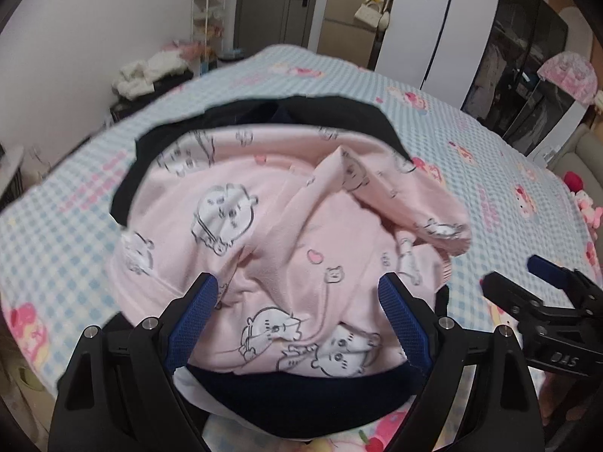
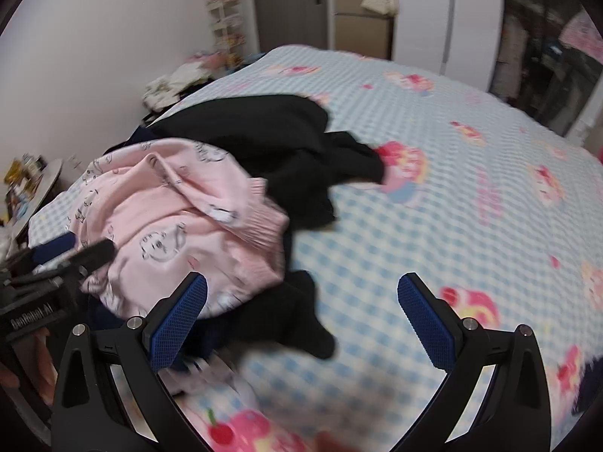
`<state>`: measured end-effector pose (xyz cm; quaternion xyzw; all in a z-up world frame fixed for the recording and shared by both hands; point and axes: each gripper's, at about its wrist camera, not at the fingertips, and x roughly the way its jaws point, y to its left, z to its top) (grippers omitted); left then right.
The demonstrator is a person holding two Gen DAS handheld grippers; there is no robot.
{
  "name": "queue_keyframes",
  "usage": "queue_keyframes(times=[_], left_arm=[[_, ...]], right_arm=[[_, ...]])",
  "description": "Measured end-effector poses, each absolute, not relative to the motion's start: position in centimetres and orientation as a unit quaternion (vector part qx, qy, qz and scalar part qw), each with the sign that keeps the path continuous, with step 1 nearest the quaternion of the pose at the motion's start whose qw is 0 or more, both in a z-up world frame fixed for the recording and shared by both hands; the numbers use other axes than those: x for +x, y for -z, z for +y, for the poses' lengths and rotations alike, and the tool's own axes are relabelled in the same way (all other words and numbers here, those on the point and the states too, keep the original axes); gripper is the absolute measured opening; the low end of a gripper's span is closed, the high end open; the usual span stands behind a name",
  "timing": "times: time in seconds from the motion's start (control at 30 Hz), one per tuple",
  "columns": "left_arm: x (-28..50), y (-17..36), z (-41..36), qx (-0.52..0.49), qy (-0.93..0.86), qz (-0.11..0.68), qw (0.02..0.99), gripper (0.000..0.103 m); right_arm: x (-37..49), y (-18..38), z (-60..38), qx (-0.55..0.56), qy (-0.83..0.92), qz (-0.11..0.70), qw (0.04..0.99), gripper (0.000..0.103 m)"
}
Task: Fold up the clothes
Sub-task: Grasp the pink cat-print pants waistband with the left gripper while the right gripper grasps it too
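Observation:
A crumpled pink garment (image 1: pixel 286 226) printed with cartoon animals lies heaped on top of black clothes (image 1: pixel 346 113) and a dark navy piece (image 1: pixel 294 391) on the bed. My left gripper (image 1: pixel 297 290) is open, its blue pads just above the pink heap's near edge, holding nothing. The right gripper (image 1: pixel 527 282) shows at the right edge of the left wrist view. In the right wrist view the pink garment (image 2: pixel 181 226) and black clothes (image 2: pixel 286 150) lie to the left, and my right gripper (image 2: pixel 301 290) stands open over the bedsheet with nothing between its fingers.
The bed carries a blue-checked sheet (image 2: pixel 433 207) with pink cartoon prints, bare to the right of the pile. A heap of white laundry (image 1: pixel 150 71) sits beyond the bed's far left corner. White wardrobes (image 1: pixel 433 19) and a door stand behind.

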<state>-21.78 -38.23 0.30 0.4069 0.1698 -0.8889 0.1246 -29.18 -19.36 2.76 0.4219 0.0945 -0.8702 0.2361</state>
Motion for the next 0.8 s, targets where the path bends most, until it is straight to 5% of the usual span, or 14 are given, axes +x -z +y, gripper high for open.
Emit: queue_keyframes(times=[0.1, 0.17, 0.23, 0.27, 0.37, 0.43, 0.8], left_arm=[[-21.8, 1.8, -39.2, 0.411, 0.877, 0.223, 0.107, 0.088], [-21.8, 2.2, -39.0, 0.415, 0.877, 0.216, 0.108, 0.083], [-21.8, 1.7, -38.3, 0.413, 0.884, 0.192, 0.107, 0.069], [-21.8, 1.3, -37.9, 0.410, 0.888, 0.180, 0.105, 0.058], [-21.7, 0.0, -36.7, 0.399, 0.900, 0.145, 0.098, 0.036], [-21.6, -1.1, -35.9, 0.392, 0.906, 0.136, 0.089, 0.029], [-19.1, -4.7, -24.4, 0.369, 0.925, 0.089, -0.024, 0.028]], right_arm=[[-31.3, 0.2, -21.5, 0.456, 0.854, 0.111, 0.226, 0.101], [-32.4, 1.9, -22.2, 0.481, 0.837, 0.105, 0.241, 0.079], [-32.7, 2.6, -22.5, 0.487, 0.823, 0.097, 0.275, 0.059], [-32.4, 2.4, -22.7, 0.477, 0.825, 0.101, 0.288, 0.042], [-31.3, 0.8, -22.5, 0.442, 0.835, 0.095, 0.313, 0.020], [-30.6, -0.5, -22.1, 0.420, 0.843, 0.084, 0.325, 0.019], [-23.9, -7.4, -11.7, 0.333, 0.885, 0.039, 0.323, 0.018]])
